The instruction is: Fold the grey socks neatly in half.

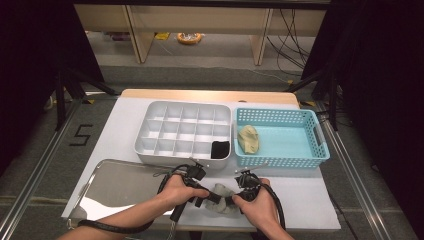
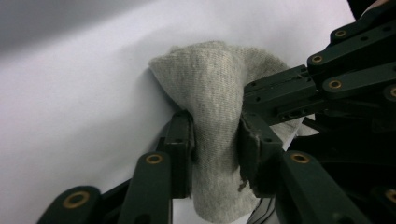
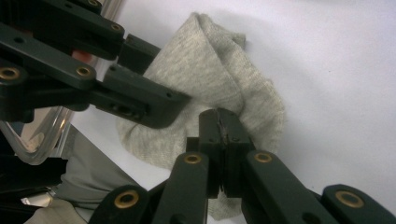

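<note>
A grey sock [image 1: 220, 199] lies bunched on the white table near its front edge, between my two hands. In the left gripper view the sock [image 2: 212, 84] stands up in a fold, and my left gripper [image 2: 217, 140] pinches that fold between its pads. My right gripper [image 3: 223, 130] has its jaws closed tight together on a thin edge of the sock [image 3: 205, 60]. The two grippers face each other across the sock, left gripper [image 1: 209, 196] and right gripper [image 1: 233, 199] almost touching. Part of the sock is hidden under the jaws.
A white divided organizer [image 1: 145, 135] stands behind, with a black item [image 1: 220, 149] in its front right compartment. To its right is a turquoise basket [image 1: 280, 161] holding a yellowish cloth [image 1: 248, 139]. A shiny metal tray [image 1: 115, 182] lies at the front left.
</note>
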A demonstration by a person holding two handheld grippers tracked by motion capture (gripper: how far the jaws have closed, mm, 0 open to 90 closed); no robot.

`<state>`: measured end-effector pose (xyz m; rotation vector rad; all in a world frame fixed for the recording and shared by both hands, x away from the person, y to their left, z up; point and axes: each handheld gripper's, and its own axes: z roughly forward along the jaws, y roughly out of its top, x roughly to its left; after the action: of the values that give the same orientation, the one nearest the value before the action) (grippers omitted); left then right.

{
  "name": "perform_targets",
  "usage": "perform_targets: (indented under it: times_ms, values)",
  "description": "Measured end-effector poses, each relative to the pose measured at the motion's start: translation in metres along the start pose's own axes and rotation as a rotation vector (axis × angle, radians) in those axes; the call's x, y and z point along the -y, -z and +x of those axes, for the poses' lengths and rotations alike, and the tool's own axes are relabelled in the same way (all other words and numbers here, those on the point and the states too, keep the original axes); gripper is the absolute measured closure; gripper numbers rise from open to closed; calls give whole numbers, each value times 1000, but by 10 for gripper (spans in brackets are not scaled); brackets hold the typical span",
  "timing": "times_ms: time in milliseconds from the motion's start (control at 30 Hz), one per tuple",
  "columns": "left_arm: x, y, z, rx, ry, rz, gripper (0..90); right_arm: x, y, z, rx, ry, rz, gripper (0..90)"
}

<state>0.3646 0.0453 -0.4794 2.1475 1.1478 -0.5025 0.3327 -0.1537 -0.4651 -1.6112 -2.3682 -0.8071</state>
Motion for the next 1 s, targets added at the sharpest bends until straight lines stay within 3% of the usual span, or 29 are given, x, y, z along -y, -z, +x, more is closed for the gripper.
perform_targets:
  times_ms: [33, 100, 133, 200, 233, 267, 300, 333, 400, 433, 500, 533, 600, 633, 667, 733, 800, 833, 1000]
  values:
    - [-1, 0, 0, 0, 2, 2, 684, 0, 0, 0, 0, 0, 0, 895]
    - [-1, 0, 1, 2, 11, 1, 713, 0, 1, 2, 1, -60, 33, 898]
    - [0, 1, 3, 4, -9, 17, 730, 0, -2, -1, -11, -20, 7, 900]
    - [0, 1, 0, 15, 24, -14, 762, 0, -3, -2, -9, -23, 1, 900]
    - [0, 4, 2, 13, -4, 2, 776, 0, -1, 3, -9, -83, 31, 900]
    - [0, 5, 1, 12, -2, 0, 785, -1, -4, -2, -12, 2, -15, 900]
    - [0, 4, -1, 11, 20, -25, 790, -1, -3, 0, -7, -21, -5, 900]
    - [0, 6, 1, 3, -12, -3, 795, -1, -2, -1, -21, -13, -9, 897]
    - [0, 6, 1, 5, 16, -25, 795, -2, -2, 0, -20, -23, -9, 896]
    - [0, 9, 4, -7, -7, -6, 796, -2, 2, 1, -16, -18, -19, 896]
    - [1, 9, 4, 0, 14, -34, 795, -1, 3, 2, -11, -18, -24, 897]
    - [1, 10, 6, -5, -5, -20, 795, -1, 3, 2, -11, -19, -24, 898]
    - [2, 10, 5, 1, 33, -40, 795, 0, 2, 4, -22, -34, -12, 899]
    - [2, 13, 7, -2, 8, -17, 795, 0, 2, 4, -22, -34, -12, 899]
    - [2, 13, 7, -2, 10, -19, 795, -1, 0, 3, -28, -19, -13, 900]
    - [2, 15, 6, 6, 15, -22, 794, -1, -5, 6, -9, -57, 8, 900]
    - [2, 16, 5, 6, 17, -27, 795, -1, -7, 5, -16, -28, -12, 900]
    - [2, 18, 4, 14, 21, -27, 795, -2, -7, 7, -14, -82, 17, 900]
    - [2, 24, 5, 7, 37, -24, 795, -5, -14, 8, -46, -38, -30, 900]
